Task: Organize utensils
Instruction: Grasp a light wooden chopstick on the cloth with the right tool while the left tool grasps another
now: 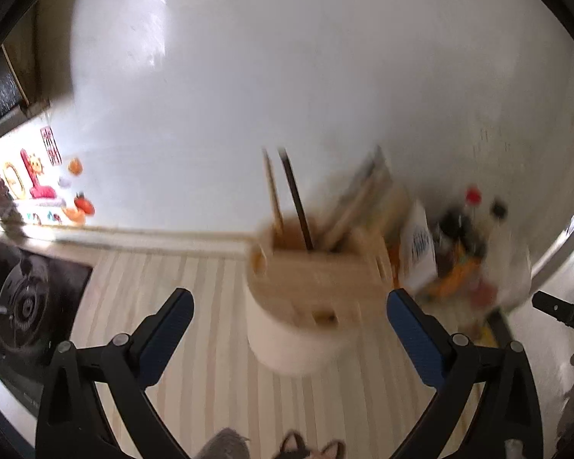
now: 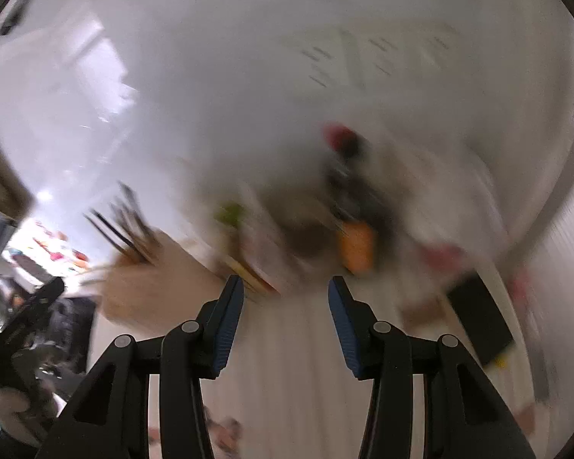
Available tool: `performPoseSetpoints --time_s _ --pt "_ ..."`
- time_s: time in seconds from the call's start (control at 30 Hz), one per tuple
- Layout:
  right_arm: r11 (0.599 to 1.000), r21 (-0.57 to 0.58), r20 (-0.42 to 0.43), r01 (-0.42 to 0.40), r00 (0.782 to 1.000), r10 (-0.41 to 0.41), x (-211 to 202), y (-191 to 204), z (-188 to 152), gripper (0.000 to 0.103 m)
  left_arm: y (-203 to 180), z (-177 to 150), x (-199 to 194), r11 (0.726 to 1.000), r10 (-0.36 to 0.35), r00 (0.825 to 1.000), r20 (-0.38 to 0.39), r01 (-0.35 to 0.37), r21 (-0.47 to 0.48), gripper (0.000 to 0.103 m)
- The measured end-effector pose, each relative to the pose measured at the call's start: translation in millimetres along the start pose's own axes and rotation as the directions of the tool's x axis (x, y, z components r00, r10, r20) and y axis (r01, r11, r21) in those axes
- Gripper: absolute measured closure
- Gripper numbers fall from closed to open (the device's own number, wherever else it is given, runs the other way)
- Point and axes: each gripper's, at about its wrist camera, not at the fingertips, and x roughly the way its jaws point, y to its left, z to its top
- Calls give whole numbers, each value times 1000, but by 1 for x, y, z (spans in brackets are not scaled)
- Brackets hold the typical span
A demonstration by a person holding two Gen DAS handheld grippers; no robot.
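A wooden utensil holder (image 1: 317, 271) with a white round base stands on the striped counter, blurred by motion. Several sticks and utensils (image 1: 292, 199) stand in it, among them a dark one and a pale one. My left gripper (image 1: 289, 306) is open and empty, its jaws wide on either side of the holder, just in front of it. In the right wrist view the holder (image 2: 149, 287) sits at the left with dark chopsticks (image 2: 122, 229) sticking out. My right gripper (image 2: 286, 290) is open and empty over the counter, to the right of the holder.
Bottles and packets (image 1: 463, 244) crowd the counter's right back corner; they also show in the right wrist view (image 2: 356, 206). A black stove (image 1: 23, 298) lies to the left. A white wall rises behind. A dark flat object (image 2: 482, 317) lies at the right. Both views are blurred.
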Motion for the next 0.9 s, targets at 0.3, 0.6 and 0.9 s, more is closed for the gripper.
performPoseSetpoints --time_s 0.3,0.6,0.9 --pt "971 92 -304 223 934 -186 72 -133 -98 55 -112 -102 87 986 26 950 -311 28 167 0" --pt "966 -11 -459 258 857 -234 127 -170 -159 61 -199 -162 134 961 30 877 -479 108 256 1" --pt "959 27 -462 282 854 -238 113 -214 -176 95 -282 -184 136 937 -103 794 -598 279 208 19"
